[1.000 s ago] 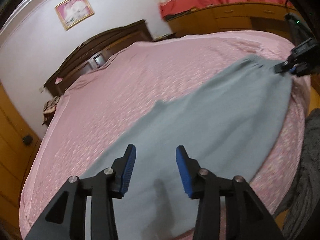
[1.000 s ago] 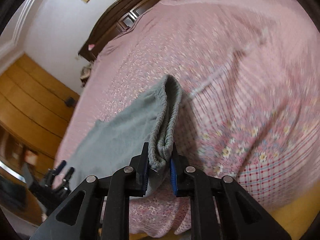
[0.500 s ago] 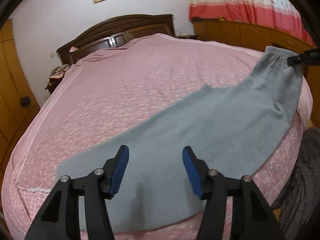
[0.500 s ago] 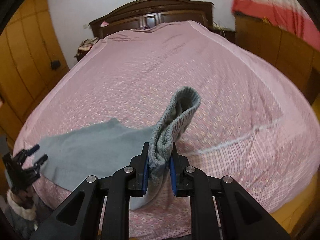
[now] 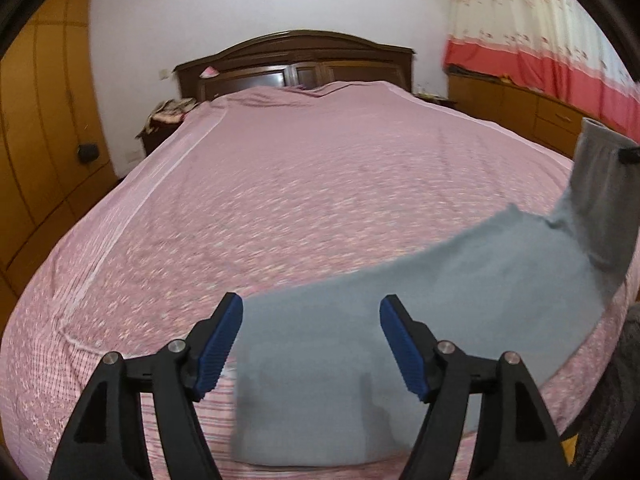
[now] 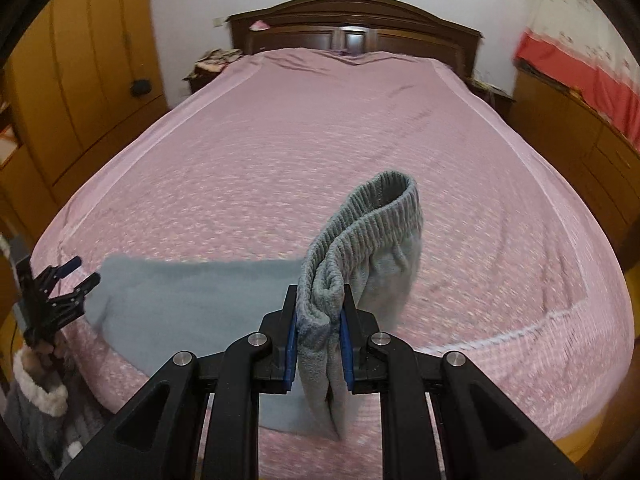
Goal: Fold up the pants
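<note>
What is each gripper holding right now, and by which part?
Right gripper clamps the grey fleece pants by the ribbed waistband; left gripper, opening, holds nothing.

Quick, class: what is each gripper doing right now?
Left gripper: jaws opening, nothing between them.
Right gripper: shut on the grey pants at the waistband.

A wide bed (image 5: pixel 304 184) fills the room, covered edge to edge by a pink floral bedspread (image 6: pixel 320 136) — smooth across the middle, lightly rumpled near the dark wooden headboard (image 5: pixel 294 60). Grey pants (image 5: pixel 400 320) lie flat along the near edge, legs spread on the cover, the ribbed waistband (image 6: pixel 372 216) end lifted clear of it.
</note>
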`<state>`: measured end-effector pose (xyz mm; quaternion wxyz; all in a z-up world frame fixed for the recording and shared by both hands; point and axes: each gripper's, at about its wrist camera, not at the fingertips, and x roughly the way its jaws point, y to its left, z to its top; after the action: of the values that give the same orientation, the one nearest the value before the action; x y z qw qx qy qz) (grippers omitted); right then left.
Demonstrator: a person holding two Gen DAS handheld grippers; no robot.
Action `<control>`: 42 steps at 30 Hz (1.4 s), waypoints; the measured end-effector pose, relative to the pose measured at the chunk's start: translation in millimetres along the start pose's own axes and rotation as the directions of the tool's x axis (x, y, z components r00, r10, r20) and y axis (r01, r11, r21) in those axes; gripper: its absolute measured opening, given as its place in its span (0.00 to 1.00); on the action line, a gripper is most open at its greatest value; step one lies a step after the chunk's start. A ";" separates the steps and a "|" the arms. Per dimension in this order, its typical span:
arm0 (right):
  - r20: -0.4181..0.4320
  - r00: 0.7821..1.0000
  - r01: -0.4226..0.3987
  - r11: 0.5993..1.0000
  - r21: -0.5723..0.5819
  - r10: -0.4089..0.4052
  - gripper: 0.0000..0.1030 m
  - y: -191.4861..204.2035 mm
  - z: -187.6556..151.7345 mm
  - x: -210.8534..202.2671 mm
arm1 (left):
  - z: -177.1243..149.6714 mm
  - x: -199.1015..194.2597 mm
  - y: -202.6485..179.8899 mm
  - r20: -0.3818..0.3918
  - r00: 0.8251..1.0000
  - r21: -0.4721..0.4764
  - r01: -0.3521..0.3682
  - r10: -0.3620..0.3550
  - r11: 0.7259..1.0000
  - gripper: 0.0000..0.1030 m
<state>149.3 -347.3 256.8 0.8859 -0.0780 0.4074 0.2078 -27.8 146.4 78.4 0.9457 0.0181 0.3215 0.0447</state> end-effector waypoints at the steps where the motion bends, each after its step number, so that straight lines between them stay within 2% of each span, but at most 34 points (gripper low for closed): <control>1: -0.001 1.000 -0.006 1.000 -0.017 0.006 0.18 10.1 3.5 1.9 | -3.5 2.2 7.6 -0.004 1.000 -0.017 -0.005 0.005 1.000 0.73; 5: -0.012 0.999 -0.044 0.996 -0.079 0.044 0.18 52.0 16.6 15.5 | -20.5 10.2 39.9 -0.031 0.999 -0.105 -0.012 0.009 0.994 0.73; 8: -0.017 0.995 -0.095 0.992 -0.079 0.094 0.18 75.5 22.4 27.0 | -24.0 14.3 55.8 -0.060 0.998 -0.161 -0.007 -0.003 0.987 0.73; 12: -0.009 0.989 -0.148 0.987 -0.067 0.148 0.18 110.1 22.5 47.6 | -26.8 6.1 66.9 -0.031 1.000 -0.186 -0.011 0.005 0.983 0.74; 15: 0.084 0.993 -0.079 0.993 -0.084 0.086 0.18 151.0 13.7 60.8 | -29.6 2.5 69.1 -0.033 0.999 -0.188 -0.012 0.006 0.982 0.74; 18: 0.176 0.984 0.017 0.987 -0.157 0.011 0.18 198.2 -7.8 74.2 | -32.0 -0.1 70.6 -0.034 0.999 -0.186 -0.013 0.007 0.982 0.75; 20: 0.197 0.980 0.085 0.968 -0.234 -0.039 0.18 230.4 -22.6 87.4 | -34.1 -0.6 70.5 -0.038 0.999 -0.176 -0.029 0.022 0.984 0.75; 24: 0.199 0.978 0.141 0.913 -0.383 -0.067 0.18 278.7 -45.5 104.9 | -40.7 -1.4 75.5 -0.062 0.996 -0.183 -0.075 0.064 0.980 0.75; 29: 0.306 0.949 0.249 0.790 -0.560 -0.081 0.18 326.7 -69.9 99.0 | -53.9 -6.3 101.2 -0.091 0.994 -0.268 -0.088 0.066 0.959 0.75; 31: 0.333 0.939 0.289 0.734 -0.615 -0.091 0.18 348.6 -79.8 102.6 | -60.5 -9.2 115.2 -0.105 0.993 -0.327 -0.084 0.052 0.941 0.75; 32: 0.334 0.938 0.295 0.718 -0.630 -0.093 0.18 354.3 -82.1 104.9 | -64.2 -10.6 121.9 -0.111 0.993 -0.357 -0.080 0.043 0.931 0.75; 36: 0.333 0.940 0.295 0.682 -0.670 -0.079 0.17 379.1 -85.2 118.7 | -75.3 -16.2 147.8 -0.109 0.994 -0.472 -0.039 -0.014 0.881 0.75; 37: 0.334 0.939 0.295 0.684 -0.667 -0.080 0.17 383.6 -85.9 120.4 | -76.8 -18.1 151.6 -0.105 0.994 -0.485 -0.035 -0.019 0.874 0.75; 40: 0.338 0.939 0.279 0.706 -0.651 -0.059 0.17 392.7 -88.5 117.6 | -80.8 -20.8 156.3 -0.114 0.993 -0.482 -0.041 -0.016 0.875 0.75; 42: 0.339 0.940 0.275 0.700 -0.659 -0.051 0.18 397.7 -92.7 118.4 | -82.9 -21.6 156.0 -0.121 0.992 -0.468 -0.040 -0.020 0.883 0.75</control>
<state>-17.5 18.8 119.1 0.8558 -0.4105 0.1533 0.2749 -106.8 300.1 35.6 0.9001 -0.2125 0.3584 0.1272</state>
